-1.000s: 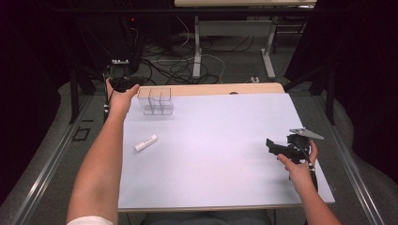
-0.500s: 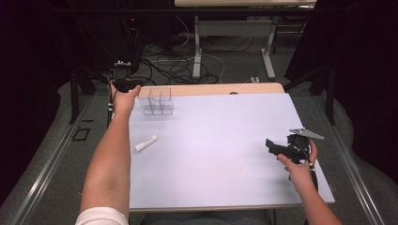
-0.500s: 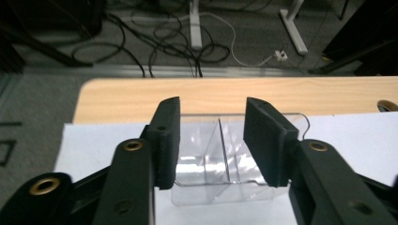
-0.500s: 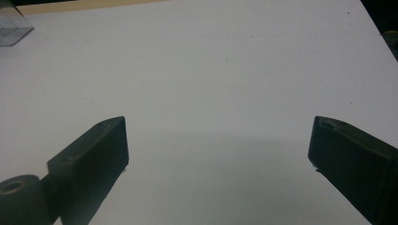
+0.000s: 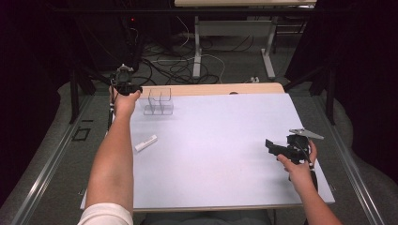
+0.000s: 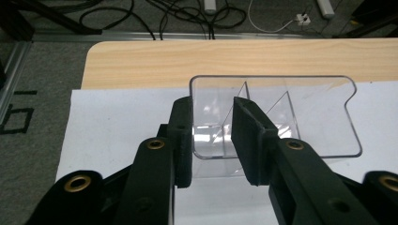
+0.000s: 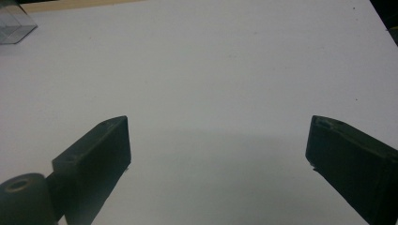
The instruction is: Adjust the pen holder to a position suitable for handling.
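High view: left claw (image 5: 123,82) at far left corner of worktop (image 5: 220,154), held out past the white sheet's edge, just beside clear divided box (image 5: 158,101). White sheet covering most of worktop; bare wood strip along far edge. Small white block (image 5: 146,143) lying flat on sheet near left forearm, well apart from box. Right claw (image 5: 272,147) low over sheet near right edge, pointing left, grey three-cornered plate (image 5: 306,134) on top.

Left gripper view: left claw (image 6: 213,133) narrowed to a small gap, jaws standing either side of near left corner of clear divided box (image 6: 300,117). Left jaw outside the box's end wall, right jaw in front of the first compartment; contact with the wall not certain, grip cannot be confirmed. Box upright, inner partitions visible, sitting at far edge of sheet next to wood strip.

Right gripper view: right claw (image 7: 218,150) spread wide, nothing between jaws, plain white sheet beneath. Corner of clear divided box (image 7: 14,26) at top left, well apart.
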Demonstrator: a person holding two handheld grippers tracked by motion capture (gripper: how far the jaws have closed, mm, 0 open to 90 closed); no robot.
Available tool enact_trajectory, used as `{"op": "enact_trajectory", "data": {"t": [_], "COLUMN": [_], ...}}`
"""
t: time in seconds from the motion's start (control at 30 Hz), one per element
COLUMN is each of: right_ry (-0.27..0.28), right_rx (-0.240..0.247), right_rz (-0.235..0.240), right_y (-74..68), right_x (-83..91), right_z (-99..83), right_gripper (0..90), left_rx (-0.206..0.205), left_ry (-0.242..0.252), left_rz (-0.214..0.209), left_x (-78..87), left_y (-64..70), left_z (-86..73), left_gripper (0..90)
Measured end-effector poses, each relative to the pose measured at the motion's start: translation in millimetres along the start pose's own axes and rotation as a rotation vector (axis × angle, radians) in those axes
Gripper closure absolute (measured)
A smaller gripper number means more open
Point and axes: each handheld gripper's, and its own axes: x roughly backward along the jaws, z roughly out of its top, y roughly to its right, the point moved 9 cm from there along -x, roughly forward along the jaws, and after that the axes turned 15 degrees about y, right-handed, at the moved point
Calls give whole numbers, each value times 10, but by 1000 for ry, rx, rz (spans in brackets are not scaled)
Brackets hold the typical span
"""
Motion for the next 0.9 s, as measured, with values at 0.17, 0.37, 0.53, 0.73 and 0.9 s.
{"op": "enact_trajectory", "data": {"t": [0.17,0.37,0.53,0.73,0.9], "right_ry": [-4,-3,-4,-10,-16], "right_rx": [-15,-9,-8,-13,-18], "right_rz": [0,9,15,20,21], "right_y": [1,-12,-28,-36,-41], "right_x": [5,1,5,-1,-5], "right_z": [-2,0,-2,-13,-24], "right_gripper": [67,67,67,67,67], "left_rx": [8,-3,-7,-15,-25], "left_ry": [-22,-32,-43,-41,-43], "left_rz": [7,15,22,31,44], "left_x": [-25,-66,-93,-126,-127], "left_y": [-27,-31,-3,22,7], "left_z": [-42,-75,-109,-123,-124], "left_gripper": [721,737,737,735,733]}}
